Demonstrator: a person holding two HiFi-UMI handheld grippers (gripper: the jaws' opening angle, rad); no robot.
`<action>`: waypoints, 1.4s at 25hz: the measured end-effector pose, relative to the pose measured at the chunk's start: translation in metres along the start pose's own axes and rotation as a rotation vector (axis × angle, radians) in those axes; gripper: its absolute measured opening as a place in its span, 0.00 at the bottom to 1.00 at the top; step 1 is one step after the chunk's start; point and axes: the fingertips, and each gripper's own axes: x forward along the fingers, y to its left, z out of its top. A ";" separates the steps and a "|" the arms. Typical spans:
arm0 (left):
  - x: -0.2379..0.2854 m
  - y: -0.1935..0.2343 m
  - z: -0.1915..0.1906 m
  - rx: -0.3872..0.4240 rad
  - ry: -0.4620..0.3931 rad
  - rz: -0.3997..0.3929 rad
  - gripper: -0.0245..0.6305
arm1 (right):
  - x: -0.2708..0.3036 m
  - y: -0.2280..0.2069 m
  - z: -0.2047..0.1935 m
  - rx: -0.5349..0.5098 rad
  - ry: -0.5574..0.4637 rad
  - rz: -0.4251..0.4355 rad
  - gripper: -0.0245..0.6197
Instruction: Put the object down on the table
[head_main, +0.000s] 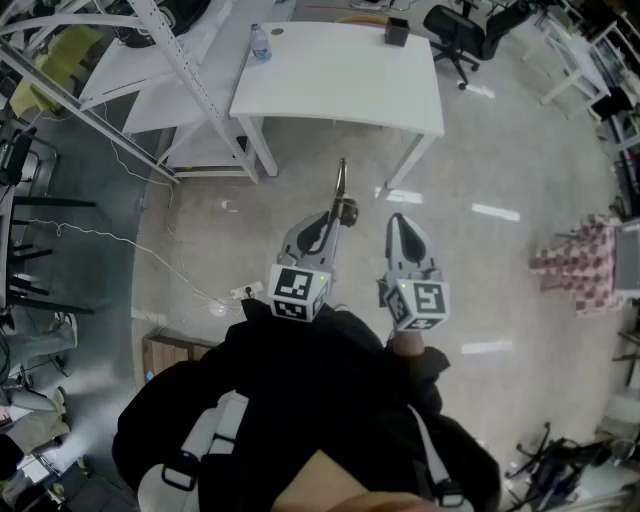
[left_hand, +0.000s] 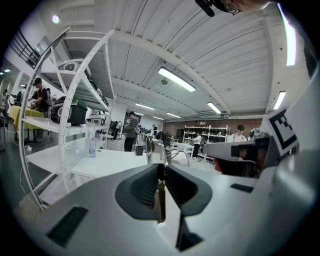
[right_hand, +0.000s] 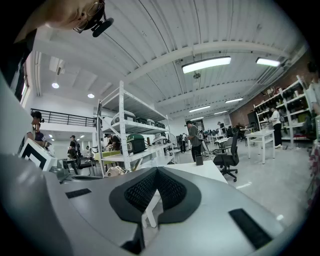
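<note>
A thin metal tool with two prongs (head_main: 341, 188) sticks forward out of my left gripper (head_main: 337, 212), which is shut on its lower end. In the left gripper view the tool (left_hand: 159, 197) stands upright between the ribbed pads, its prongs pointing toward the white table (left_hand: 115, 162). My right gripper (head_main: 397, 220) is held beside the left one at the same height, shut, with nothing in it. Its tips (right_hand: 157, 171) meet in the right gripper view. Both grippers hang over the floor, short of the white table (head_main: 340, 70).
On the table stand a water bottle (head_main: 259, 42) and a small black box (head_main: 396, 32). A black office chair (head_main: 455, 30) is behind it. White shelving frames (head_main: 150, 60) rise at the left. A pink checkered thing (head_main: 580, 265) lies on the floor at the right.
</note>
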 end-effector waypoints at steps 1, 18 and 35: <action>0.000 0.003 0.001 0.002 -0.001 0.000 0.10 | 0.002 0.001 -0.002 -0.014 -0.002 0.002 0.03; 0.000 0.063 0.007 -0.003 -0.020 -0.028 0.10 | 0.042 0.025 -0.011 -0.016 -0.009 -0.039 0.03; 0.042 0.104 0.011 -0.016 -0.028 -0.024 0.10 | 0.091 0.021 -0.012 -0.036 -0.012 -0.058 0.03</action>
